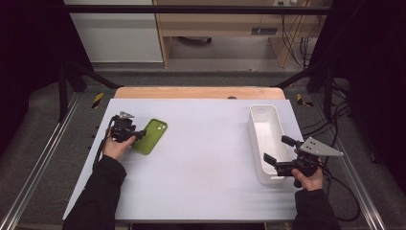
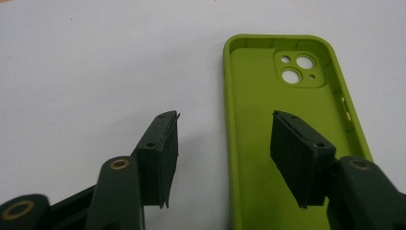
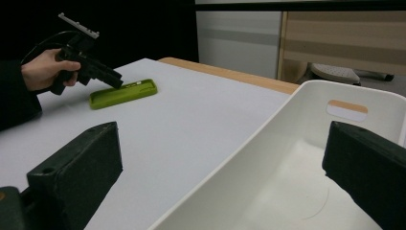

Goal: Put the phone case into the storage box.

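Observation:
A lime-green phone case (image 2: 253, 120) lies hollow side up on the white table (image 1: 206, 143), with its camera cut-outs at the far end. My left gripper (image 2: 225, 160) is open and low over it. One jaw is over the bare table and the other over the case's inside, so the case's long left wall lies between them. From above, the left gripper (image 1: 140, 134) sits at the near left end of the case (image 1: 154, 132). My right gripper (image 1: 278, 149) is open, its jaws straddling the long left wall of an empty white bin (image 3: 268, 143).
The white bin (image 1: 265, 111) stands lengthwise at the table's right side. A wooden strip (image 1: 196, 92) borders the far edge. Metal rails (image 1: 48, 143) run along both sides, and cables (image 1: 342, 187) trail at the right. The left hand and its gripper (image 3: 112, 79) show far off in the right gripper view.

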